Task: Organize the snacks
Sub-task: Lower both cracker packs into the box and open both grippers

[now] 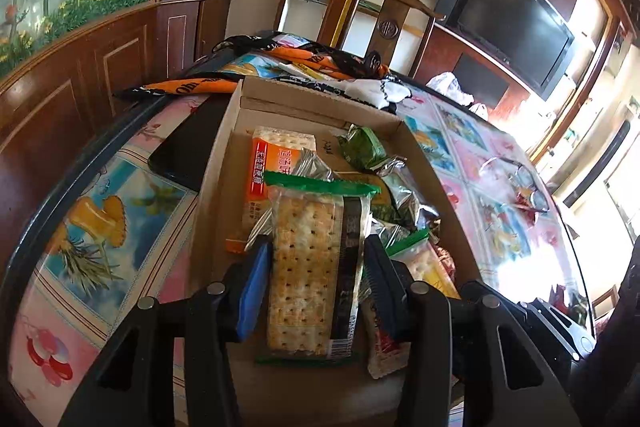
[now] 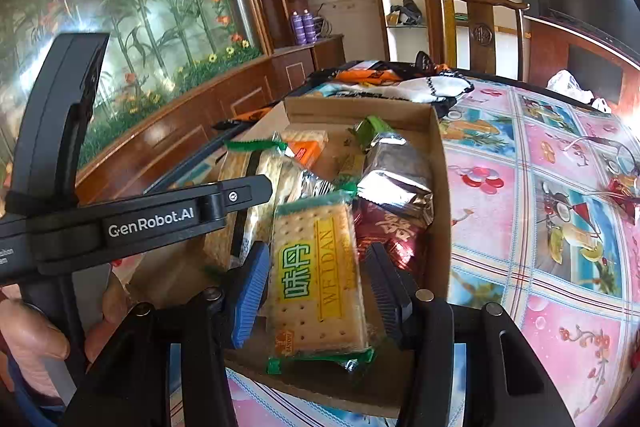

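Note:
A cardboard box (image 1: 224,147) on the table holds several snack packs. My left gripper (image 1: 316,259) is shut on a green-edged cracker pack (image 1: 308,267) and holds it over the box. An orange cracker pack (image 1: 268,163), a green pouch (image 1: 360,147) and silver packs (image 1: 404,195) lie in the box beyond it. My right gripper (image 2: 316,267) is shut on a cracker pack with a yellow label (image 2: 316,279) above the near part of the box (image 2: 440,227). The left gripper's body (image 2: 160,215) crosses the right wrist view at left. A red foil pack (image 2: 384,235) and a silver pack (image 2: 400,179) lie beside it.
The table has a colourful patterned cloth (image 2: 540,207). Orange-and-black bags (image 1: 192,85) and a white cloth (image 1: 376,91) lie beyond the box. A black tablet (image 1: 184,155) lies left of the box. Glasses and a red wrapper (image 1: 524,187) lie at right. A wooden chair (image 1: 396,15) stands behind.

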